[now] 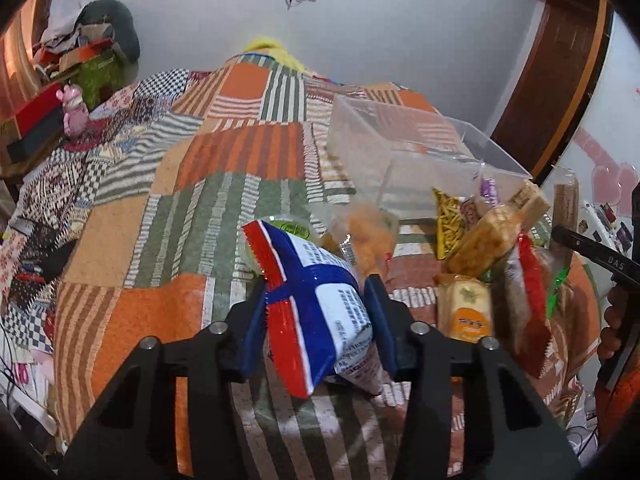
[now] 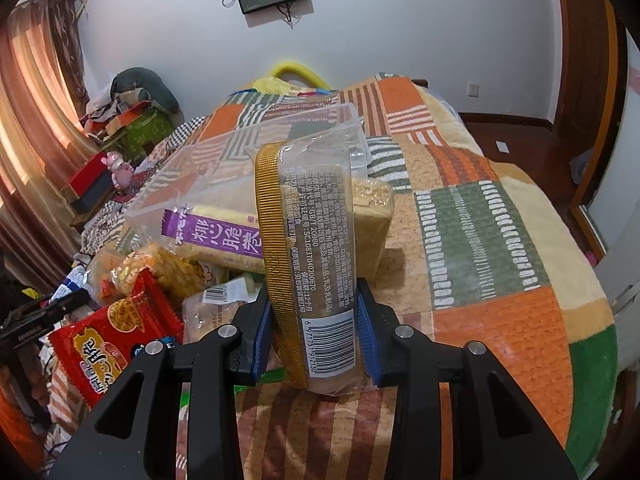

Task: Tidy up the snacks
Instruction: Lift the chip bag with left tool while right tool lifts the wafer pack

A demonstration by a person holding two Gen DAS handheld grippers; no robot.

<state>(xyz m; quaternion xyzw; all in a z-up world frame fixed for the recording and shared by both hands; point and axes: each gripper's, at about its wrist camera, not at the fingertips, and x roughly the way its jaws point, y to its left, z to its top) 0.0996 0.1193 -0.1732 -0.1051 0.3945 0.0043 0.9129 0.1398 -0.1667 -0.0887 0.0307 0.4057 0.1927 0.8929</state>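
Your left gripper (image 1: 316, 320) has its jaws clenched on a blue, red and white packet (image 1: 316, 304), pinched at its middle, centre-low in the left wrist frame. It's glossy, with a serrated red seal edge, a blue band and a white panel of small print. Its long axis runs diagonally, from the upper left of the frame down toward the lower right, and it hangs above the patchwork bedspread (image 1: 160, 208).

Your right gripper (image 2: 316, 332) is grasping a clear-wrapped biscuit pack (image 2: 316, 264), jaws closed on its lower end beside the barcode. You see a gold ribbed strip down its left edge, tan biscuits through the film, and printed text running along its length. It stands nearly upright in the frame, long axis vertical, top leaning slightly left, in front of the clear plastic bin (image 2: 248, 148).

The right wrist view gives you what the left doesn't: a purple-labelled packet (image 2: 216, 236) lying at the bin's near edge, a red crisp bag (image 2: 108, 340) at lower left, and a pale yellow noodle block (image 2: 372, 208) just behind your pack.

The left wrist view shows the heap of snacks (image 1: 492, 264) at right, just beside the bin's near wall, and your other tool's black arm (image 1: 592, 256) at the far right edge.
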